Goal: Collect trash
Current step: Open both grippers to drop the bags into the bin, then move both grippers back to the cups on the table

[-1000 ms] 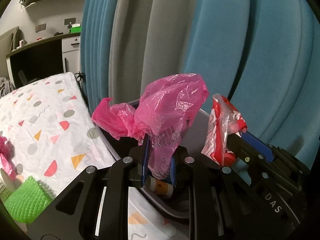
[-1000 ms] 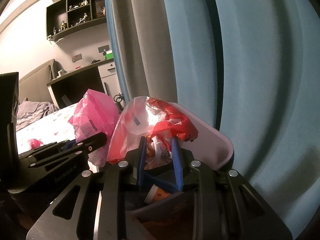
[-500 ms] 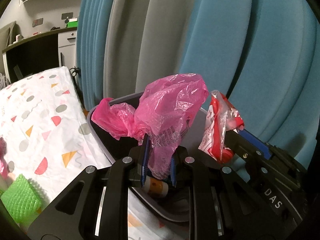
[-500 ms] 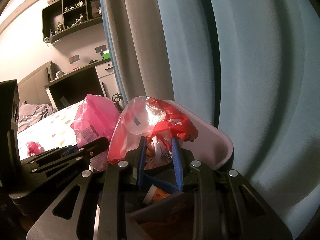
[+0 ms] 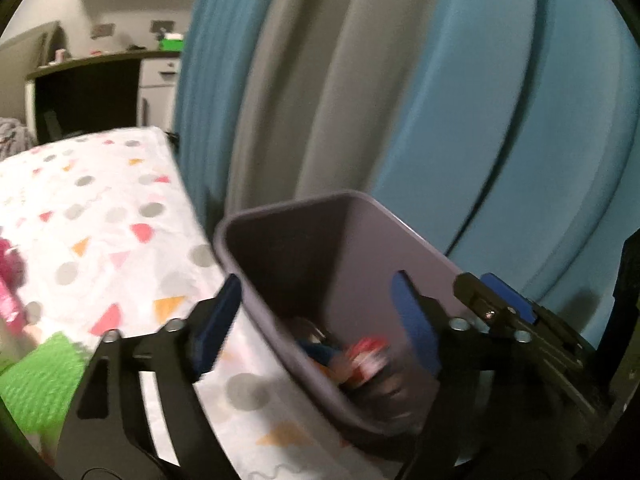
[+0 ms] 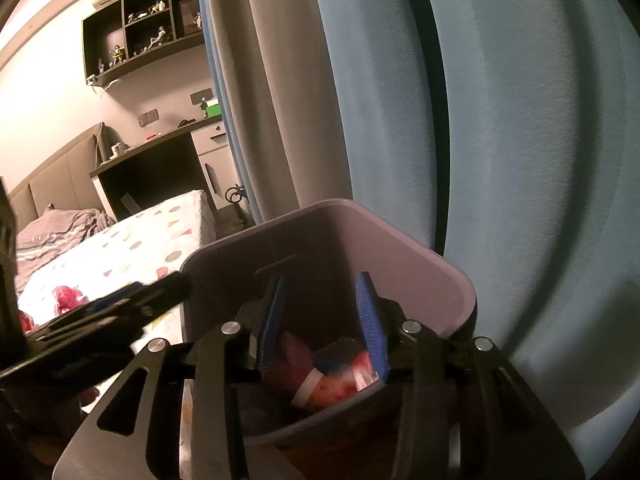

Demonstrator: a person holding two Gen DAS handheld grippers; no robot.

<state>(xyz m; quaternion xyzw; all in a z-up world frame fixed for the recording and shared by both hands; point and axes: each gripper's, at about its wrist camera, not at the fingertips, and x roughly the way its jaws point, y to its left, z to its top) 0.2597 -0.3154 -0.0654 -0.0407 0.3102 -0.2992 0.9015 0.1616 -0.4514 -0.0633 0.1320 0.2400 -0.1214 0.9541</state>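
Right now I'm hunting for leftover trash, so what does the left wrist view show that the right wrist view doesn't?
Only the left wrist view shows the green textured item lying on the patterned bedspread. Only the right wrist view shows the wall shelf of figurines and the orange cup inside the bin. Both show the bin, that bedspread, the blue curtain, pink trash on the bed, and both grippers open, jaws just opened, holding nothing.

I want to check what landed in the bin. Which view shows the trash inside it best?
The right wrist view: it looks down into the bin, sharply showing the trash, including a pinkish bag and an orange-and-white container, between the open right tongs. The left wrist view is blurred, showing only a red-white smear low inside the bin.
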